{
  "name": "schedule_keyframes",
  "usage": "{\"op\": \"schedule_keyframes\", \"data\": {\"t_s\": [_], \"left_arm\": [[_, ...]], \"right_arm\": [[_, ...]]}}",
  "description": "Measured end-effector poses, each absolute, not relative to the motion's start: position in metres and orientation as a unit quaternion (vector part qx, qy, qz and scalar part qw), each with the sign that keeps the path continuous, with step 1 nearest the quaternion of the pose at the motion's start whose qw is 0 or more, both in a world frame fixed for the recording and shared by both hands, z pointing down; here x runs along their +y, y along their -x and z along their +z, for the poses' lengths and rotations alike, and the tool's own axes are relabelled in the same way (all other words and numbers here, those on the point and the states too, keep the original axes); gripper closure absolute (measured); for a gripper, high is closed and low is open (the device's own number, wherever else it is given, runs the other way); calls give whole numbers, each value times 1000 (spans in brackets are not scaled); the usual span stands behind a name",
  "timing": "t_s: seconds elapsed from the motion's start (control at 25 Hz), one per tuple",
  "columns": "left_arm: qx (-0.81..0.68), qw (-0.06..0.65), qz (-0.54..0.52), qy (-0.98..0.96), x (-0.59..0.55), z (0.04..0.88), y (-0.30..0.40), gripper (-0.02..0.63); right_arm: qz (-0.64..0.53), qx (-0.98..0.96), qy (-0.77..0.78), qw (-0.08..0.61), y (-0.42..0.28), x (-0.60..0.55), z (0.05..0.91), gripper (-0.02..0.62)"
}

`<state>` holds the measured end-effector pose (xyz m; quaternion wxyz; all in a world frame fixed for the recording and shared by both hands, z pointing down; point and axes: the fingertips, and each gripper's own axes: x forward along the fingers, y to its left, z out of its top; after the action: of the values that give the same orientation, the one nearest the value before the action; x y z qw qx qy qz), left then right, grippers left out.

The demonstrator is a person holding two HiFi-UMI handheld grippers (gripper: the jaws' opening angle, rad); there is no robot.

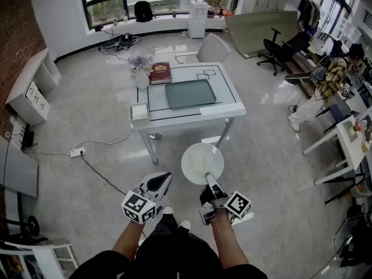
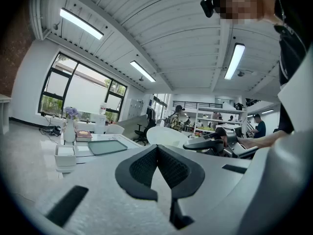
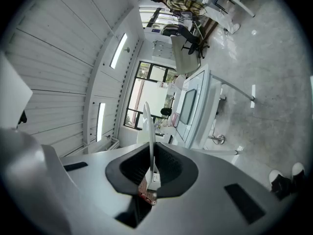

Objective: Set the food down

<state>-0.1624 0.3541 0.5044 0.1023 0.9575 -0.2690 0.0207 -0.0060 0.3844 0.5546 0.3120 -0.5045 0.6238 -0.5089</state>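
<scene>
Right tongs [image 1: 208, 183] are clamped on the rim of a round white plate [image 1: 195, 156], held over the floor [image 1: 87, 121] short of the white tabletop [image 1: 229, 100]; a pale patch [image 1: 200, 165] on the plate cannot be identified. Left tongs [image 1: 164, 179] are closed on nothing. A rectangular grey-green tray [image 1: 190, 93] and a small square white dish [image 1: 139, 111] sit on that tabletop.

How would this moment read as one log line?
right gripper: shut on white plate rim | left gripper: shut, empty | table: ahead, plate not yet down

A red book [image 1: 160, 73] lies beside a flower vase [image 1: 142, 78]; a chair [image 1: 213, 49] stands nearby.
</scene>
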Motion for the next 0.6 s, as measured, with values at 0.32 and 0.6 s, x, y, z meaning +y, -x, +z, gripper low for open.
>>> {"op": "schedule_keyframes", "data": {"t_s": [0.32, 0.6], "left_arm": [[-275, 99, 27, -956, 368, 507, 156, 601], [-283, 94, 29, -954, 367, 512, 153, 601]], "right_arm": [[-506, 623, 490, 340, 3, 387, 542, 569], [-509, 630, 481, 336, -1, 386, 549, 569]]}}
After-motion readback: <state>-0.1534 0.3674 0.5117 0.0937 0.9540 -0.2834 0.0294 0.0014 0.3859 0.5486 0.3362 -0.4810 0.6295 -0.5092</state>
